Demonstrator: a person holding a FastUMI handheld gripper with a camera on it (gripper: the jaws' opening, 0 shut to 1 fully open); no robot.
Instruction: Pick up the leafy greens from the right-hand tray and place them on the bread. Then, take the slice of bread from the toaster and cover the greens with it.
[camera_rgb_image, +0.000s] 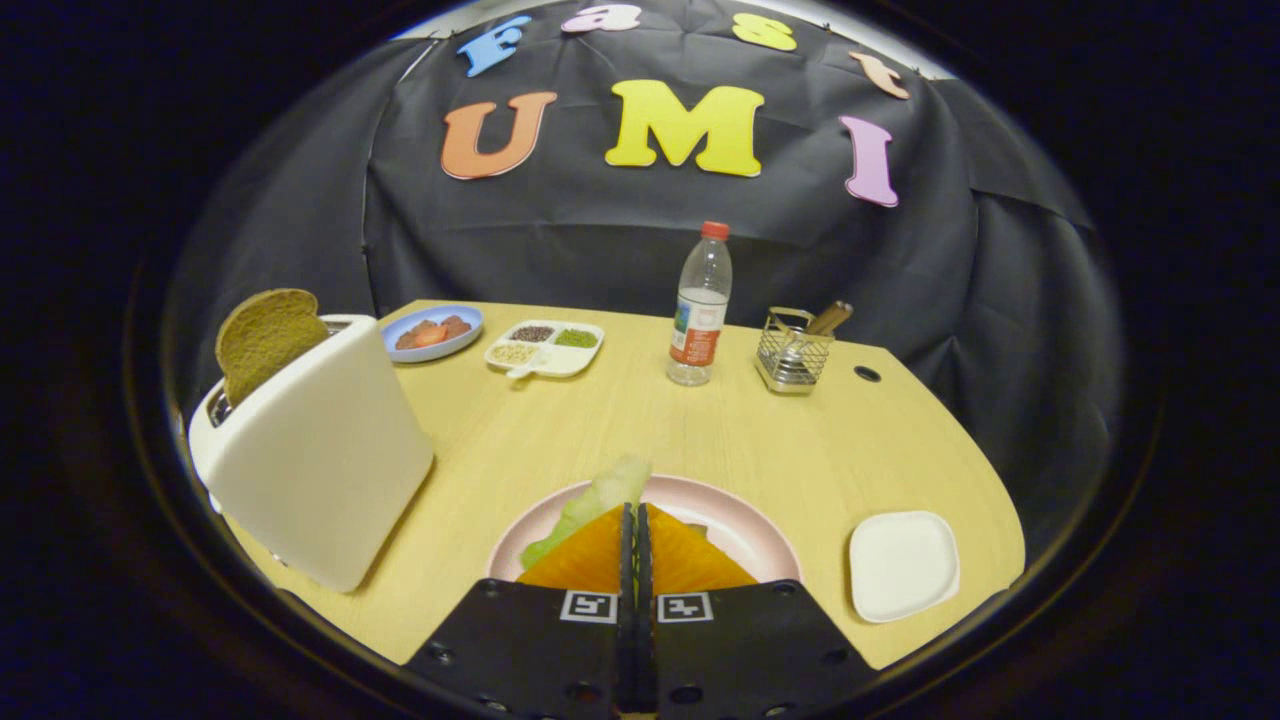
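My gripper (636, 515) hangs over the pink plate (745, 530), its two fingers pressed together. Pale leafy greens (590, 500) stick out from the fingertips, ahead and to the left, so the fingers look shut on them. Right under the fingers an orange slice of bread (590, 560) lies on the plate, with the greens hanging low over its left side. Whether they touch it I cannot tell. To the left stands a white toaster (320, 460) with a brown slice of bread (262, 335) poking out of its slot. The white square tray (903, 565) sits right of the plate.
Across the wooden table (560, 430), beyond the plate, stand a water bottle (699, 310) and a wire basket (793, 355) with utensils. Behind the toaster are a blue plate of food (432, 333) and a white divided dish (545, 348). A round hole (867, 374) marks the far right.
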